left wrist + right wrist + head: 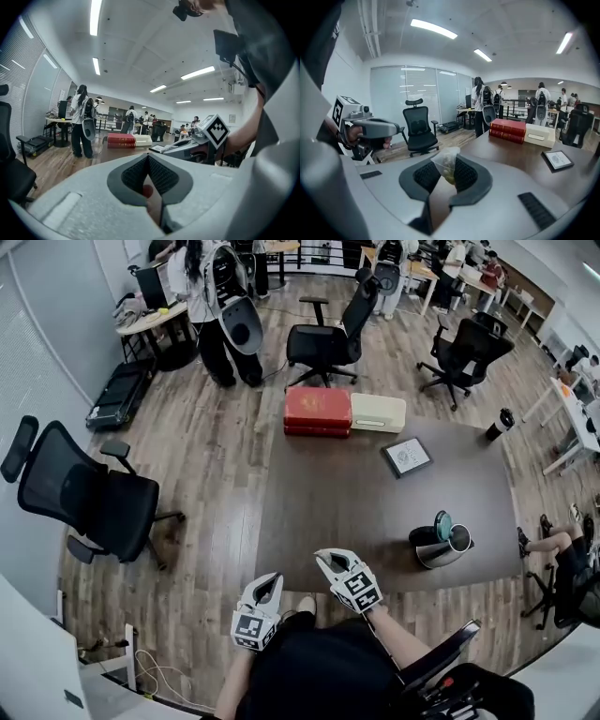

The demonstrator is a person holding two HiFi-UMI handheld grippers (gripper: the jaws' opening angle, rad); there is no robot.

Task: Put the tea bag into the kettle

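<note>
1. Right gripper view shows the small translucent pyramid tea bag, yellow-green leaves inside. The ribbed dark fingers of the right gripper are clenched on its lower part, and its tip stands clear above them.
2. Head view places that gripper low and close to the person's body, at the near edge of the dark brown counter, well apart from the kettle.
3. The steel kettle stands on the counter toward the right. Its teal flip lid is raised and the mouth looks open.
4. The left gripper hangs just beside the right one, short of the counter's edge. Its fingers are pressed together, with nothing that I can make out held in them.
5. The step in hand looks like the carry: the bag is grasped but not yet delivered.
6. The next move calls for travel forward and to the right until the bag hangs over the kettle's mouth. The fingers should tip down and let go only there, since so light a bag could catch on the rim or the raised lid.
</note>
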